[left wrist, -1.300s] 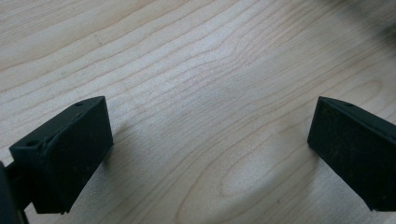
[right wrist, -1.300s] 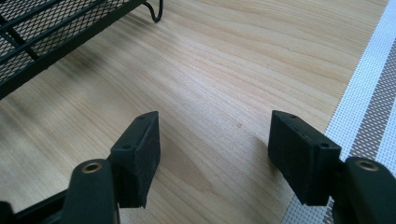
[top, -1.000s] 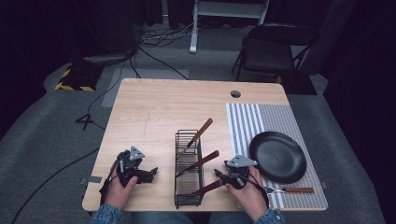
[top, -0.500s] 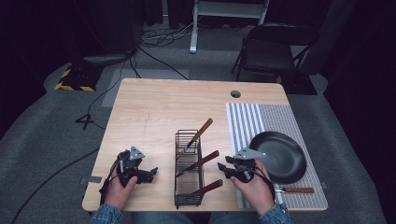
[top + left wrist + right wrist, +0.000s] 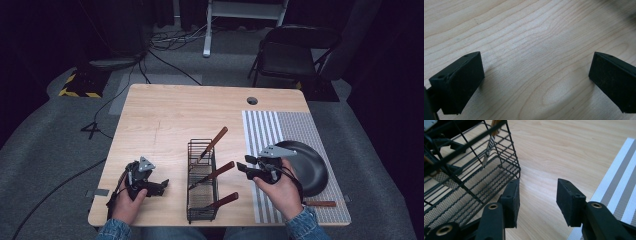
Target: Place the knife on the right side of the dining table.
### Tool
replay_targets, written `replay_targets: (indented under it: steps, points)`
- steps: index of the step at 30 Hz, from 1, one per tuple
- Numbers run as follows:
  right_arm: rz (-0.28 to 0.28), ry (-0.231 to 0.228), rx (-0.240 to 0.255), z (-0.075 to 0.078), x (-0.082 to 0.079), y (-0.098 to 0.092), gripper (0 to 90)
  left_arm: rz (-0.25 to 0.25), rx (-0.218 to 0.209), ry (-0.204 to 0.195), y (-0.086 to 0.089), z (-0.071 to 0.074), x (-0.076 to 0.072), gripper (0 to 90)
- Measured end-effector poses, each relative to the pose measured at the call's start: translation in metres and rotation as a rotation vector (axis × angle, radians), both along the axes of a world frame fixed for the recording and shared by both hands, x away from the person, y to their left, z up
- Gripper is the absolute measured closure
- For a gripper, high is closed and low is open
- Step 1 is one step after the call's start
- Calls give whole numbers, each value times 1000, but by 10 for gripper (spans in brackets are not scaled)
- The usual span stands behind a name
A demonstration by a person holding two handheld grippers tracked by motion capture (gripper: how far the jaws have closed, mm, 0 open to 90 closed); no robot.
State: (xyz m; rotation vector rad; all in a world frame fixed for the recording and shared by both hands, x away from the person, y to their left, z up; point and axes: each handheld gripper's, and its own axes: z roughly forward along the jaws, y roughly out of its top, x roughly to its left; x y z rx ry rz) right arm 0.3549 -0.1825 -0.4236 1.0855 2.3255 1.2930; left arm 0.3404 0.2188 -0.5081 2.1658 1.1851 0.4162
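Three utensils [image 5: 220,170]: lean in the rack [image 5: 189,180], one per section, wooden handles slanting up and to the right, past the rim
Rack: near the front edge of the table [image 5: 165,115], between the two hands; seen from the right gripper view, its near corner [image 5: 511,170] is just left of the jaws
Right gripper [image 5: 243,163]: held above the table just right of the rack, jaws pointing at it; the jaws [image 5: 537,200] have just been closing, yet they stand apart with nothing between them, bare wood below
Left gripper [image 5: 164,186]: low by the front left of the table, jaws spread wide [image 5: 536,82], nothing in them
Fourth utensil [image 5: 320,203]: lies flat on the mat [image 5: 260,130] at the front right, just in front of the pan [image 5: 305,165], behind the right hand
Step in hand: judged as the right gripper coming away from the filled rack, with the flat utensil the likely next pick
Doing it well: clear the slanting handles before swinging right; spread the jaws again before going down; take the handle across its width, near the middle, so it does not tip
Risk: a sleeve or cable may catch the lowest handle and drag the rack; the pan rim crowds the approach
Left hand: could steady the rack
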Motion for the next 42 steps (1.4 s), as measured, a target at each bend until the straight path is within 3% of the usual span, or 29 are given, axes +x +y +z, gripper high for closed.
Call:
replay_targets:
  steps: [3,9,17,28,42]
  points:
    - [24,-15,-16,10,3,2,544,0,-2,-1,0,0,0,2]
    - [60,-21,25,35,12,5,545,0,0,0,0,0,0,2]
    - [89,-14,60,53,21,14,543,-1,1,0,0,0,0,2]
    - [95,-7,79,64,40,26,533,-1,0,-1,0,0,0,2]
    - [103,20,97,65,59,42,549,-1,0,0,0,0,0,2]
